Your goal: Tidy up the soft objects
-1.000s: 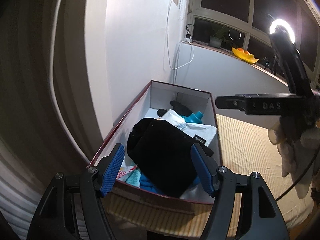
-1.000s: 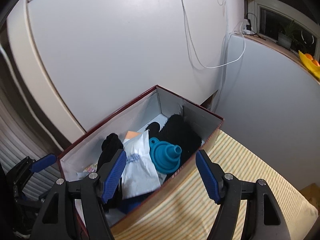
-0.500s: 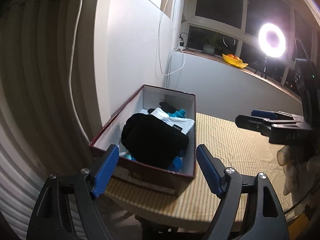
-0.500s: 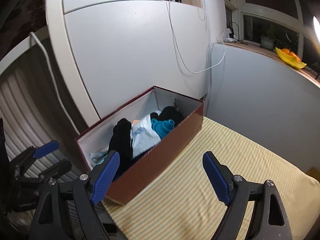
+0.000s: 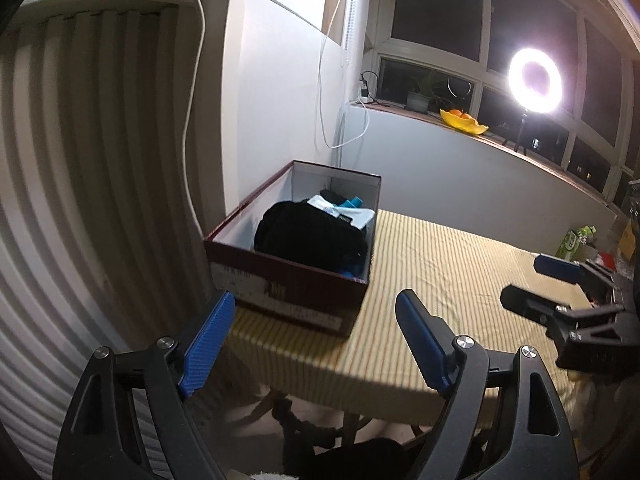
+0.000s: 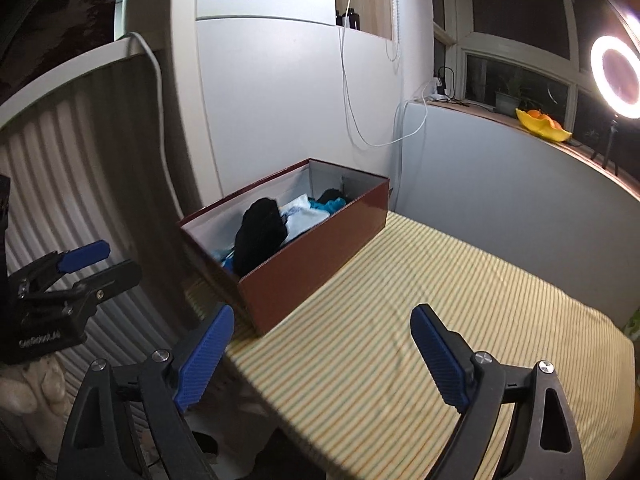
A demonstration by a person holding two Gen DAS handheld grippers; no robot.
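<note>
Sitting at the left end of the table [image 6: 460, 320] is the maroon shoebox [image 5: 296, 284], lid off, right beside the ribbed white radiator [image 5: 80, 200]. Both views are showing only the top layer inside: a black fabric bundle [image 5: 308, 232] is covering most of the near half, a white cloth [image 6: 306, 218] is lying behind it, and a teal item [image 5: 352, 203] is peeking out near the far wall, too hidden to identify. Whatever is lying under the black bundle is not visible, apart from a blue scrap at the box's near corner [image 5: 352, 270].

A label strip on the shoebox's near end is showing print, but it is too blurred to read. A small black tag on the white cloth is also unreadable.

The left gripper [image 5: 310, 344] is hovering off the table's near edge, jaws spread wide with nothing between them; they have just been opening. The right gripper [image 6: 322, 350] is hovering over the striped yellow tablecloth [image 6: 480, 280], well clear of the box, jaws also spread and empty, also just opening. Each gripper is cut off by the frame bottom in its own view.

In the right wrist view, embossed lettering on the left gripper's body is visible but not legible. A ring light [image 5: 535, 80] is blowing out the window area, washing detail around it.
</note>
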